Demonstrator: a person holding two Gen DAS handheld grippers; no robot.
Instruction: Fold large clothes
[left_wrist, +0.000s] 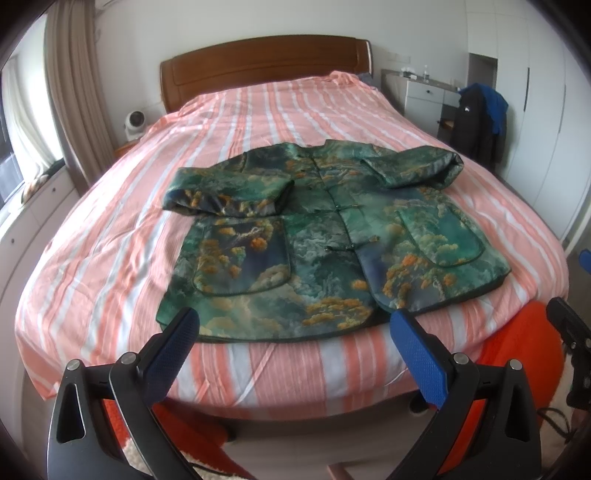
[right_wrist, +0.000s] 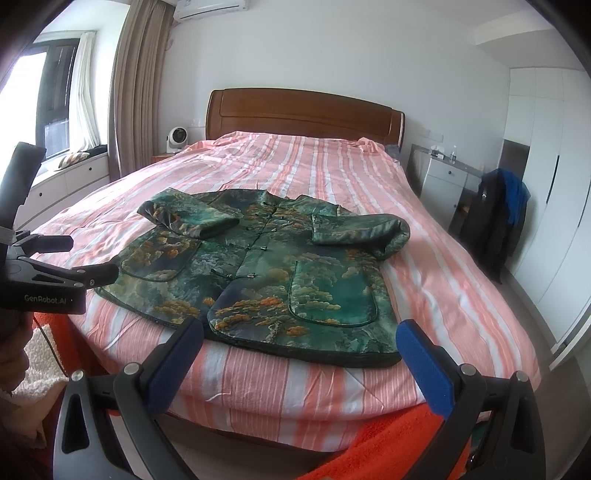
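A green patterned jacket (left_wrist: 325, 236) lies flat, front up, on the pink striped bed (left_wrist: 110, 229), its hem toward me. Both sleeves are folded in across the chest, left sleeve (left_wrist: 225, 192) and right sleeve (left_wrist: 413, 164). My left gripper (left_wrist: 295, 325) is open and empty, held just before the hem's middle. My right gripper (right_wrist: 299, 332) is open and empty, before the hem of the jacket (right_wrist: 266, 266) at its right half. The left gripper's body (right_wrist: 44, 280) shows at the left of the right wrist view.
A wooden headboard (left_wrist: 266, 62) stands at the far end. A white fan (left_wrist: 133, 123) sits at the far left. A white cabinet (right_wrist: 443, 184) and a chair hung with dark clothes (right_wrist: 498, 221) stand to the right. An orange blanket (right_wrist: 388, 443) lies at the bed's foot.
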